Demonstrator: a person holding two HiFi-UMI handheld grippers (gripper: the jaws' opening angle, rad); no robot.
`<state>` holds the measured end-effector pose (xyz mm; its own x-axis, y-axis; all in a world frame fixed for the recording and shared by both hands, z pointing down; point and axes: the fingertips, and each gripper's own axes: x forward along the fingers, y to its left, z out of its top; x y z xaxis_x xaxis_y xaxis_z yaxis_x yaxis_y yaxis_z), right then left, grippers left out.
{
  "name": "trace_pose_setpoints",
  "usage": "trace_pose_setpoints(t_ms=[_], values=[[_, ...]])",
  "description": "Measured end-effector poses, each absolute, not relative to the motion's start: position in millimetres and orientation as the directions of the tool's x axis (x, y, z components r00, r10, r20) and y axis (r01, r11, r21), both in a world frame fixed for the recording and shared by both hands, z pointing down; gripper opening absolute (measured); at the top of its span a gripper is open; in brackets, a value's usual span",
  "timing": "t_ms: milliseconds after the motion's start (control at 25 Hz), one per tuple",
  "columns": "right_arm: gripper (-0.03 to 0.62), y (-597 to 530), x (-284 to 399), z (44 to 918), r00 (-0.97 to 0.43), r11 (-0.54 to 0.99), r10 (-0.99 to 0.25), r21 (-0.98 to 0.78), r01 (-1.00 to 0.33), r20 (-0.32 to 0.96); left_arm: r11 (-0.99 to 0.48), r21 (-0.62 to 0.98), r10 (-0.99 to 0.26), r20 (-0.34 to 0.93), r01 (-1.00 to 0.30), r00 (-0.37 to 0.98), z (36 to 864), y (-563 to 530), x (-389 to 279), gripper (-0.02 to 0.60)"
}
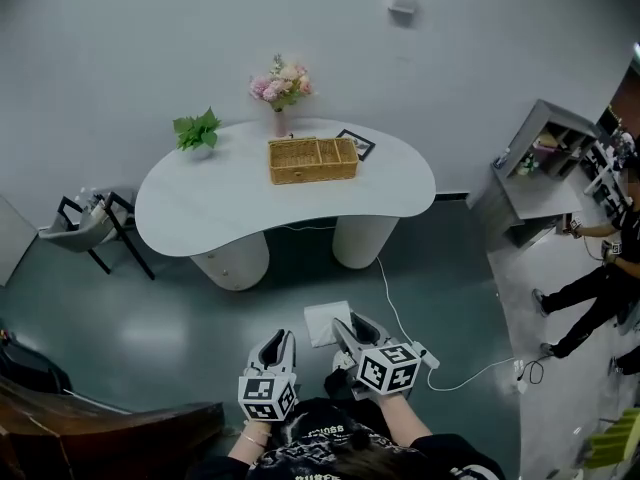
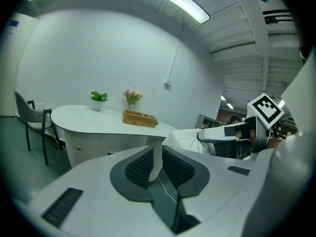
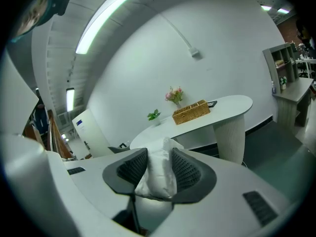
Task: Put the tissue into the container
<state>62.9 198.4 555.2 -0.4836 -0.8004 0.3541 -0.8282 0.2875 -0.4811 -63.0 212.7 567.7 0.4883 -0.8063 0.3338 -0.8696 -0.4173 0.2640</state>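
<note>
1. The right tool (image 1: 352,330) has its jaws closed on the white tissue (image 3: 160,174) pack.
2. The tissue's long axis runs along the jaws, and its far end pokes past the tips toward the bench (image 1: 220,208).
3. The wicker container (image 1: 312,160) sits on the bench, well apart from the tissue.
4. The left tool (image 1: 277,338) has its jaws slightly apart and holds nothing.

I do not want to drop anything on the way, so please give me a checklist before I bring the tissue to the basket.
1. Tissue clamped in the right gripper: ok.
2. Left gripper empty, jaws slightly apart: ok.
3. Basket on the table, top open: ok.
4. Basket compartments free: cannot tell.
5. Basket within reach: not ok, the table stands far off.
6. Walking path: not ok, a cable lies ahead.
</note>
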Motion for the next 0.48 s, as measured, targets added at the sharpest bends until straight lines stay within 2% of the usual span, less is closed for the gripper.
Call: trace_pose_setpoints(t_ms=[480], values=[[0.179,115,131,550,-0.564,0.397,-0.746,-0.445,-0.803,0.353,-0.309,0.272,-0.866,0.316,-0.911,0.388,565,132,6,0.071]])
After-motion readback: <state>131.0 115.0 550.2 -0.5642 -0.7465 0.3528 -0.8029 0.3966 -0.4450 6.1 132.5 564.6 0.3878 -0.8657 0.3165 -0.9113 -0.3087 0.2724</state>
